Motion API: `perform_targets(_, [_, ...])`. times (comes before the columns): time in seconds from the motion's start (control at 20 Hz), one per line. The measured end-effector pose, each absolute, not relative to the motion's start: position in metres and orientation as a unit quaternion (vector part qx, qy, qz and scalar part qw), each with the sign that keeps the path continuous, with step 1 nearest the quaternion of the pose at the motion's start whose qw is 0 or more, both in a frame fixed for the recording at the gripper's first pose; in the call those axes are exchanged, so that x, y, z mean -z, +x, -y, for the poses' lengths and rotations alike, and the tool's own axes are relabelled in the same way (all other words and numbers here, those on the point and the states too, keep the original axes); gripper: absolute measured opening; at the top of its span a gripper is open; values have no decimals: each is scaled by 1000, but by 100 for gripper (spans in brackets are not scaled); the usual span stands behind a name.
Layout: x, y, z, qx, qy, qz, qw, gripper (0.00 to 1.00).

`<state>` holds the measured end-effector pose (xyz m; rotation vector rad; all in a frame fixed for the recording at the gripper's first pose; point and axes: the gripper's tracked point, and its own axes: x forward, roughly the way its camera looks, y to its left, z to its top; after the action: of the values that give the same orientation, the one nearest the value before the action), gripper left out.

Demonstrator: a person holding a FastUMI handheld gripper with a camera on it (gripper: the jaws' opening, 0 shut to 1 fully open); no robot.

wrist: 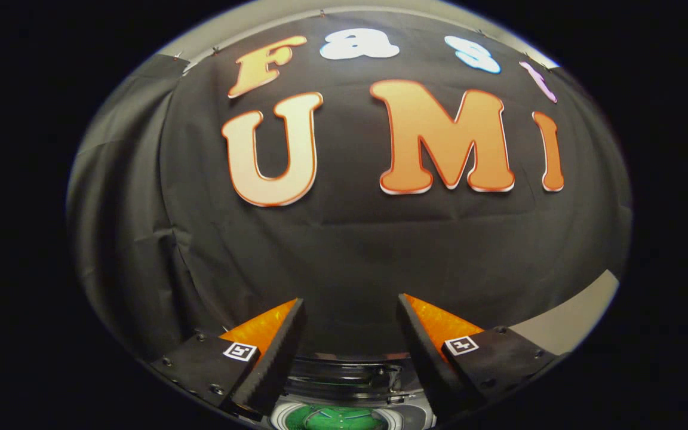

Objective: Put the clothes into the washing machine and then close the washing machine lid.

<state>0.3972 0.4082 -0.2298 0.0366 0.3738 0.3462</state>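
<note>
Gripper (350, 316) fingers spread wide apart, empty; orange-backed black pads (281, 346) angled outward left and right, nothing between them.

Directly below and between the finger bases: washing machine (344, 382), seen from above, with a dark rim and a glossy, probably raised lid at its far side. Inside the drum opening, at the nearest point, something green (335, 418), possibly clothing already loaded; too little visible to confirm.

Beyond the fingertips: black cloth wall (350, 251).

Likely step: closing the lid. Tilt down to bring the lid edge ahead of the fingers. Approach from the far side, push down evenly, keep pads clear of the hinge.
</note>
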Motion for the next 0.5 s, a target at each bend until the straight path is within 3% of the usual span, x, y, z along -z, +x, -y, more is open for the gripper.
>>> perform_targets(0.45, [309, 436, -400, -135, -5, -261, 956, 98])
perform_targets(0.5, [300, 437, -401, -142, -8, -230, 963, 99])
